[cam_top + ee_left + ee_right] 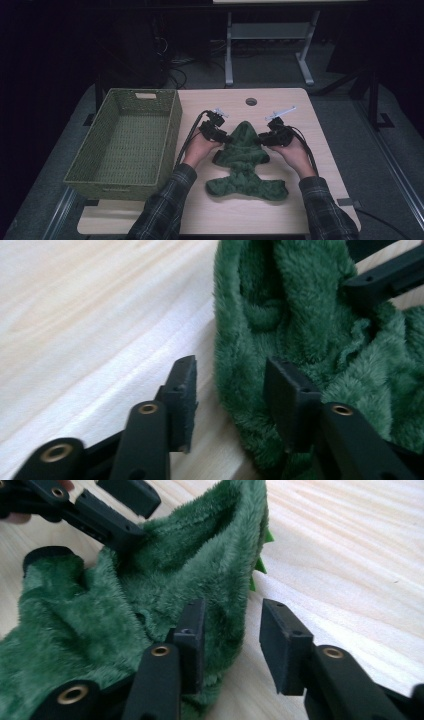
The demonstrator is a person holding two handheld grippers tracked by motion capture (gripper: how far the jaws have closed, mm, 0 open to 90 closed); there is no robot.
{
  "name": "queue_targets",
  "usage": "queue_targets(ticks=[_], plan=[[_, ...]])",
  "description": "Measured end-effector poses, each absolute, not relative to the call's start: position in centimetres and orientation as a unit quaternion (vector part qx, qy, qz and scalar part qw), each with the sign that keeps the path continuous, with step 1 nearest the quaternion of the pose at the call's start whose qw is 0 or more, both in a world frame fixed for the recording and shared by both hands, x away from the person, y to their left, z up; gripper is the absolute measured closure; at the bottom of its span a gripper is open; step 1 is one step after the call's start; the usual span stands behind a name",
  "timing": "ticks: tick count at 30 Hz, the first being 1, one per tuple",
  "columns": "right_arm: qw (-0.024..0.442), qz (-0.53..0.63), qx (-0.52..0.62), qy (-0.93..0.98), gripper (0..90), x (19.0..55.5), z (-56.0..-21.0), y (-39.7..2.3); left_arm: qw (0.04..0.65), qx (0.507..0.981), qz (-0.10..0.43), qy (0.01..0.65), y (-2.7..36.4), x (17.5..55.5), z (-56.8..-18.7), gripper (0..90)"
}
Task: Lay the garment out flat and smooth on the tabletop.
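- A fuzzy green garment (244, 162) lies flat on the wooden table (320, 125), hood end pointing away from the person, its wider bottom part nearer the front edge.
- The left gripper (223, 136) sits at the hood's left edge. In its own view the jaws stand partly apart, one pad on the bare wood and the other resting on the plush, with the fabric's edge (235, 390) in the gap; the pads are not pressing on it.
- The right gripper (261, 138) sits at the hood's right edge, mirroring the other. Its jaws are likewise partly apart, straddling the fabric's border (235, 605): one pad over the plush, one over the wood, nothing pinched.
- A woven green basket (172, 130) stands on the table to the left, just beside the left forearm; I can see only its woven bottom inside.
- A round hole (251, 101) in the tabletop sits beyond the hood, well apart from both grippers.
- Nothing stands between the grippers and the garment.
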State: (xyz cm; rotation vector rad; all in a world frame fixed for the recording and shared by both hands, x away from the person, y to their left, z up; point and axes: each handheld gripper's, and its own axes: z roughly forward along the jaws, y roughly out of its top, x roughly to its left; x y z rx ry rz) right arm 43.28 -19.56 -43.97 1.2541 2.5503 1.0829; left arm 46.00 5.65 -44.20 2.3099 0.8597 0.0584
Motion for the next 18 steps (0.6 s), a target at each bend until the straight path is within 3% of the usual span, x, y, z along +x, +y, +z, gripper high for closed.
queue_targets(ticks=[4,9,18], plan=[[0.041,0.356,0.414,0.836,70.4,43.5,-44.4,-19.6,0.328,0.883,0.016,0.335,5.4,46.0,-44.7,71.7],[0.037,0.356,0.414,0.837,84.2,43.6,-44.6,-19.7,0.323,0.887,0.015,0.329,5.4,46.0,-44.7,86.5],[0.071,0.363,0.41,0.834,86.4,42.8,-42.5,-20.6,0.354,0.873,0.054,0.331,6.3,45.3,-42.1,88.3]])
